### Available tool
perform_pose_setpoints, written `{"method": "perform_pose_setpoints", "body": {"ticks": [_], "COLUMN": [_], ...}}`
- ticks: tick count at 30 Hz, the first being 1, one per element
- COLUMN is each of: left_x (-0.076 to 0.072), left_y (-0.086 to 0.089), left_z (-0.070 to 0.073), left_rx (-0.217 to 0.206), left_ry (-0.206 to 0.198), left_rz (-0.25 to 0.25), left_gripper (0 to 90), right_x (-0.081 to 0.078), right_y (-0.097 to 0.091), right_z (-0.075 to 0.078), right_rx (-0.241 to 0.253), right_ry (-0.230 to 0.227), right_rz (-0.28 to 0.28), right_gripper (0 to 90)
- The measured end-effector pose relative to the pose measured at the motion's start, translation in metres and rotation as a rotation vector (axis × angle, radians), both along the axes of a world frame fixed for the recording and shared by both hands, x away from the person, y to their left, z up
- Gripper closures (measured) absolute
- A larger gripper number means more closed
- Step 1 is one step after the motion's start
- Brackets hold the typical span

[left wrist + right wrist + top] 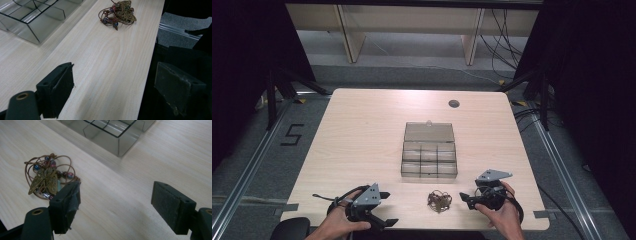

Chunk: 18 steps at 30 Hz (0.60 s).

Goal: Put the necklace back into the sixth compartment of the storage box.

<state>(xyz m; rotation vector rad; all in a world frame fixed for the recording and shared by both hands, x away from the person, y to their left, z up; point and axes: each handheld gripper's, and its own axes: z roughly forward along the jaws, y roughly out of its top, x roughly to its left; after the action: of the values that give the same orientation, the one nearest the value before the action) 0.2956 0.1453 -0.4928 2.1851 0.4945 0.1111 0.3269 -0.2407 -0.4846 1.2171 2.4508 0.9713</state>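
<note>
The pale bench (pixel 362 130) carries a clear compartment box (pixel 429 156), lid open, at centre. Near it lies a beaded butterfly necklace (pixel 439 200). Left gripper (pixel 384 207) and right gripper (pixel 466 199) flank it, jaws wide, empty. Likely pre-grasp: the right gripper should close in on the necklace.

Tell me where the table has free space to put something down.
The table is bare left and right of the compartment box, and behind its open lid. The near edge is crowded: the necklace lies between left gripper and right gripper.
</note>
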Motion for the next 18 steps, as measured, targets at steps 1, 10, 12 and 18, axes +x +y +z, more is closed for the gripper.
{"method": "perform_pose_setpoints", "body": {"ticks": [1,10,12,18], "left_x": [-0.001,0.000,0.000,0.000], "left_y": [0.000,-0.001,0.001,0.000], "left_z": [0.000,0.000,0.000,0.000], "left_rx": [-0.009,-0.010,0.009,-0.001], "left_ry": [0.002,0.004,0.005,0.000], "left_rz": [0.002,0.007,0.000,0.003], "left_gripper": [15.1,15.1,15.1,15.1], "right_x": [-0.001,-0.001,-0.001,-0.002], "right_y": [0.000,0.000,0.004,0.014], "right_z": [0.000,0.005,0.006,0.012], "right_rx": [-0.001,-0.001,0.014,-0.004], "right_ry": [0.004,-0.001,0.006,0.038], "right_rz": [-0.001,0.007,0.002,0.038], "right_gripper": [24.3,24.1,23.7,22.5]}}
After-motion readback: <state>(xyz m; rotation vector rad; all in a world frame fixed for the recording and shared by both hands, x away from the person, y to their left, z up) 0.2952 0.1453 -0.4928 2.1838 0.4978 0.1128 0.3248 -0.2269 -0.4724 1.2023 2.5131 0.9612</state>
